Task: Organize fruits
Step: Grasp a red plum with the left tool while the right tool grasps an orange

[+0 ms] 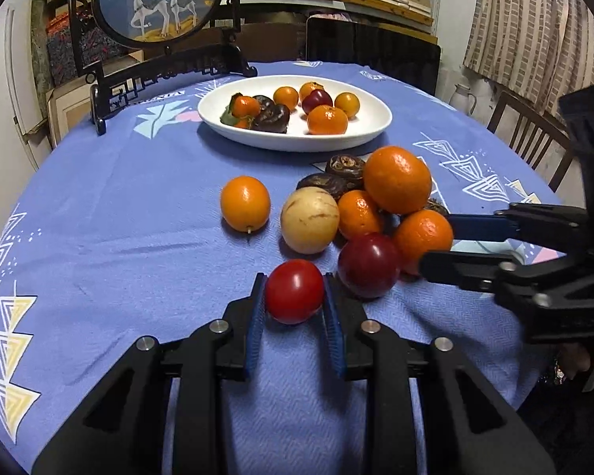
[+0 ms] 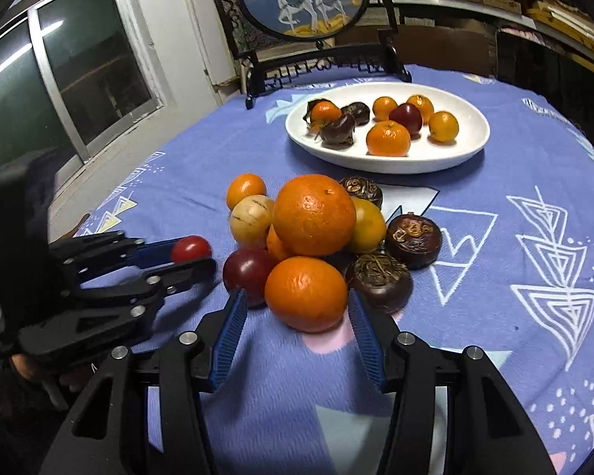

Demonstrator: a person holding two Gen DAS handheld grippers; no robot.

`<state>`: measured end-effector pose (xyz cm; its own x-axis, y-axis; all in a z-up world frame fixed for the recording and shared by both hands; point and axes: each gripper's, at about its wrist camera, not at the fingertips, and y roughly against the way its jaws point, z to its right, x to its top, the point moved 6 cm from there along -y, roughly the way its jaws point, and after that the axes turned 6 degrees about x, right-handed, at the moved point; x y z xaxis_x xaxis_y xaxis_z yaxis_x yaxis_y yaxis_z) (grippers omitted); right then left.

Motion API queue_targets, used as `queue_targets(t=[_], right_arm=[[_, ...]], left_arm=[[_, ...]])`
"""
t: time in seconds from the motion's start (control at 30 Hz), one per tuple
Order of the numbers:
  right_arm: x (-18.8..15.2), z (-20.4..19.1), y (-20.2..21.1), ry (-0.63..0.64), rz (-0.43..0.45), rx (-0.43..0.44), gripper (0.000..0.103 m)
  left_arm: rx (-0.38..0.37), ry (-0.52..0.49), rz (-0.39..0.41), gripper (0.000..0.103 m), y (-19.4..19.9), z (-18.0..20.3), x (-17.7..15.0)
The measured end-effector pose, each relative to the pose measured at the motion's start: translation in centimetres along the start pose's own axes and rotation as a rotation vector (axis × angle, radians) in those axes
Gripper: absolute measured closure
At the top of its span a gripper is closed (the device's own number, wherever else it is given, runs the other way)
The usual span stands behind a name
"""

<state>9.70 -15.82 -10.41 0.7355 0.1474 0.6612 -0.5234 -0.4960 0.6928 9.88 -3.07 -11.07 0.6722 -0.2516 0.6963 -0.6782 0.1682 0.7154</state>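
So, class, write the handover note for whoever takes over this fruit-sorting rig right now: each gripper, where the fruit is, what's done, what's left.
Left gripper: shut on the small red fruit, low over the blue cloth.
Right gripper: open, fingers either side of the front mandarin, not yet gripping.
Done: white plate at the far side already holds several fruits.
Left: the pile beside the grippers, including the big orange, pale round fruit, dark red plum and brown water chestnuts. Carry the red fruit to the plate first.
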Motion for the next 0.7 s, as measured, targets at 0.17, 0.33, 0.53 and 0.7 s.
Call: queue_targets(t=[0.17,0.33,0.53,0.7], right_arm=[[0.3,0.3,-0.8,-0.026,0.006,-0.009,0.058],[-0.5,0.9,0.3,-0.054,0.013,0.044,0.059],[-1.2,1.6,3.4,-0.061,0.055,0.072,0.059],[0.5,3.0,7.0,-0.069,0.132,0.077,0.059]], left_arm=[[0.003,0.011,0.000,0.076,0.1,-0.4,-0.2],[0.004,0.021,0.003,0.076,0.6,-0.7,-0.1],[-0.006,0.030,0.034,0.076,2.3,-0.8,1.0],[-0.018,0.011,0.063,0.076,3.0,0.1,3.0]])
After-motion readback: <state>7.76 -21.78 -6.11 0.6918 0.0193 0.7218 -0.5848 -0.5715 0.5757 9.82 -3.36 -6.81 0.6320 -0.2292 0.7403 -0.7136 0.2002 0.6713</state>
